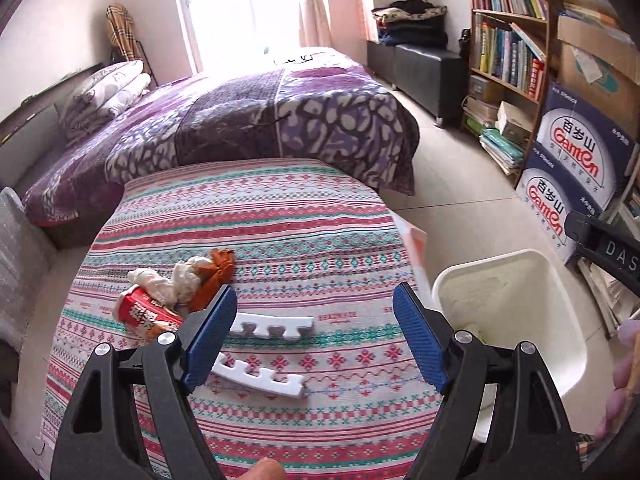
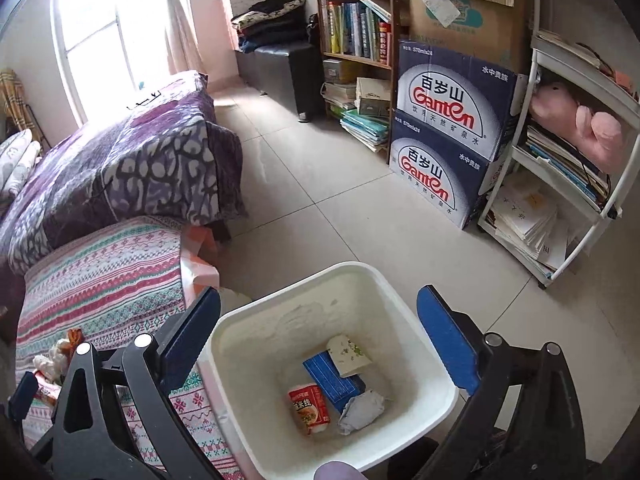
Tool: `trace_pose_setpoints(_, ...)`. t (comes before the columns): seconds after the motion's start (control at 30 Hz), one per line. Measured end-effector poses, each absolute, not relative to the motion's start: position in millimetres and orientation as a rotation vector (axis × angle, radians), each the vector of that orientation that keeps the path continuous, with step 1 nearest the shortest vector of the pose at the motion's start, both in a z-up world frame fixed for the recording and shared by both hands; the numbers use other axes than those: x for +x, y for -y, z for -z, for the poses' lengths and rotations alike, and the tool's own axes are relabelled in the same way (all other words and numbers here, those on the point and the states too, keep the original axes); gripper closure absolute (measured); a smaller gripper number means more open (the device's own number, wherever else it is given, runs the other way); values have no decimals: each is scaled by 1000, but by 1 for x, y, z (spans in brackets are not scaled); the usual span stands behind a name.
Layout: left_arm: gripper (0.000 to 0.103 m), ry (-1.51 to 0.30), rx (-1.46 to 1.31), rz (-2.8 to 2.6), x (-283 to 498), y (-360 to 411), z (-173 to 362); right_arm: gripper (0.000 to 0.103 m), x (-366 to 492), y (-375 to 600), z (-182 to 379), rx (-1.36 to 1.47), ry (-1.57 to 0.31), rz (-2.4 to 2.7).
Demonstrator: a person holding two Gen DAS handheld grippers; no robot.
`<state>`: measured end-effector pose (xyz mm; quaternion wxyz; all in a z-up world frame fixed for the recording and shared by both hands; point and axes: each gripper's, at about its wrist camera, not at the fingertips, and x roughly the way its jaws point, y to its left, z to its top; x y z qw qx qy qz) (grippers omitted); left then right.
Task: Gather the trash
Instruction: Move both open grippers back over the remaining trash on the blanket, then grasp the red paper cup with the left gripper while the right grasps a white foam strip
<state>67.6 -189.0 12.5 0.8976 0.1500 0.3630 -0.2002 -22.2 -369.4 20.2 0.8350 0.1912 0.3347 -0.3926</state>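
My left gripper point(image 1: 316, 332) is open and empty above the patterned cloth point(image 1: 280, 216). Two white foam strips point(image 1: 276, 328) point(image 1: 264, 380) lie between its fingers. To the left lie a red snack wrapper point(image 1: 146, 314), crumpled white tissue point(image 1: 176, 280) and an orange rag point(image 1: 214, 276). My right gripper point(image 2: 320, 336) is open and empty over the white bin point(image 2: 436, 364) on the floor. The bin holds a red packet point(image 2: 309, 408), a blue box point(image 2: 334, 380), a card point(image 2: 348, 354) and crumpled paper point(image 2: 360, 410).
A bed with a purple quilt point(image 1: 240, 128) stands behind the cloth-covered surface. Bookshelves point(image 1: 508, 40), stacked blue water cartons point(image 2: 448, 140) and a white rack point(image 2: 560, 184) line the right wall. Tiled floor point(image 2: 340, 208) lies between them.
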Motion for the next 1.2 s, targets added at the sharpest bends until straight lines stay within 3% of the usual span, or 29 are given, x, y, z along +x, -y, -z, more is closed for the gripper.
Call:
trace_pose_setpoints(0.33,21,-807,313,246,97,127,0,7,19,312,-14,285,-758,718)
trace_pose_setpoints(0.67,20,-1023,116,72,154,49,39,7,52,258,2,166,-801,578)
trace_pose_setpoints(1.07,20,-1128,-21,66,193,26,70,7,85,201,28,34,-872,287)
trace_pose_setpoints(1.1,24,-1139,-36,80,195,24,72,7,87,197,32,30,-886,265)
trace_pose_setpoints(1.17,44,-1181,-66,129,199,21,76,7,92,190,38,30,-918,191)
trace_pose_setpoints(1.2,46,-1199,-89,154,200,19,77,7,95,186,41,25,-931,157)
